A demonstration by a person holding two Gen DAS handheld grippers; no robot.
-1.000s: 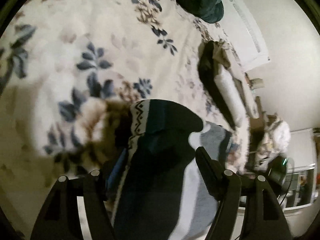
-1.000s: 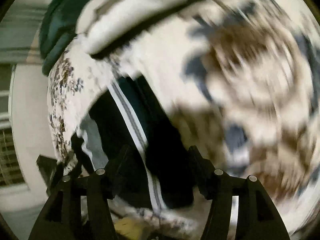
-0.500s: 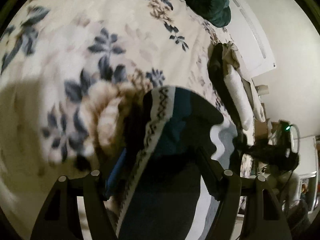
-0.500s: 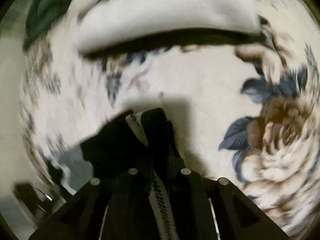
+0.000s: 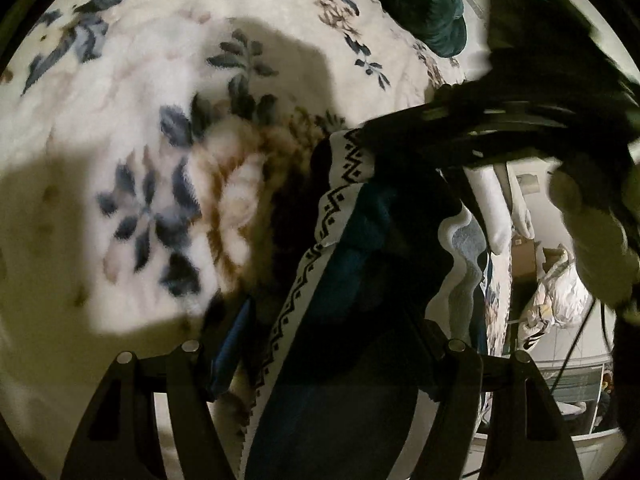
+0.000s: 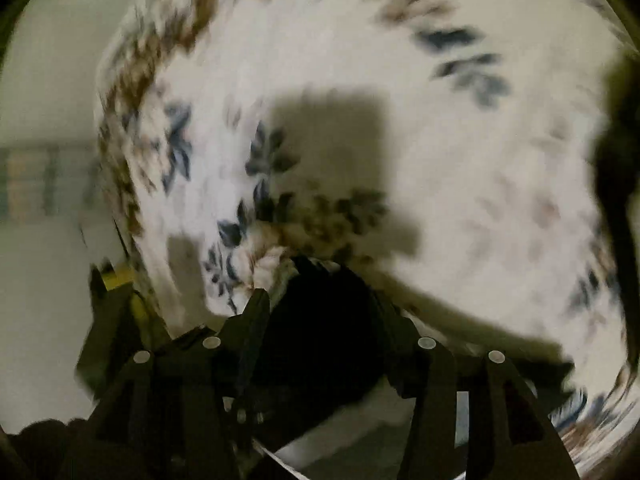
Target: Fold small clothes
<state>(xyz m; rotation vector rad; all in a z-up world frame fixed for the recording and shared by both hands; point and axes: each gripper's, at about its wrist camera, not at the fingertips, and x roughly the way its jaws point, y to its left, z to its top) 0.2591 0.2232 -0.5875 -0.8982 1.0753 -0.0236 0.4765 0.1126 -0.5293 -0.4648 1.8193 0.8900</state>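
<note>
Left hand-held gripper (image 5: pixel 320 360): jaws stand wide, with a dark garment (image 5: pixel 360 280) lying between them. The cloth fills the gap, but whether the pads press on it cannot be told from the left wrist view.

Garment: dark teal and black, with a white band (image 5: pixel 340 184) bearing a black zigzag pattern and a wavy white and grey edge (image 5: pixel 460 240) on its right side. It hangs or drapes from the gripper toward the bed, over a white fleece blanket (image 5: pixel 140 100) printed with blue leaves and brown flowers.

Right hand-held gripper (image 5: pixel 460 128): in the left wrist view it reaches in from the right, its tip at the garment's upper edge by the zigzag band, and a gloved hand (image 5: pixel 592 232) is on its handle. In its own view, heavily blurred, the gripper (image 6: pixel 324 316) shows jaws about half apart, having just been opening, with a dark fold of the garment (image 6: pixel 320 340) between them. Contact of the pads with the cloth cannot be confirmed.

Other items: a dark green bundle (image 5: pixel 420 4) at the blanket's far edge, and a pale folded piece (image 5: pixel 492 208) on the bed's right side.
</note>
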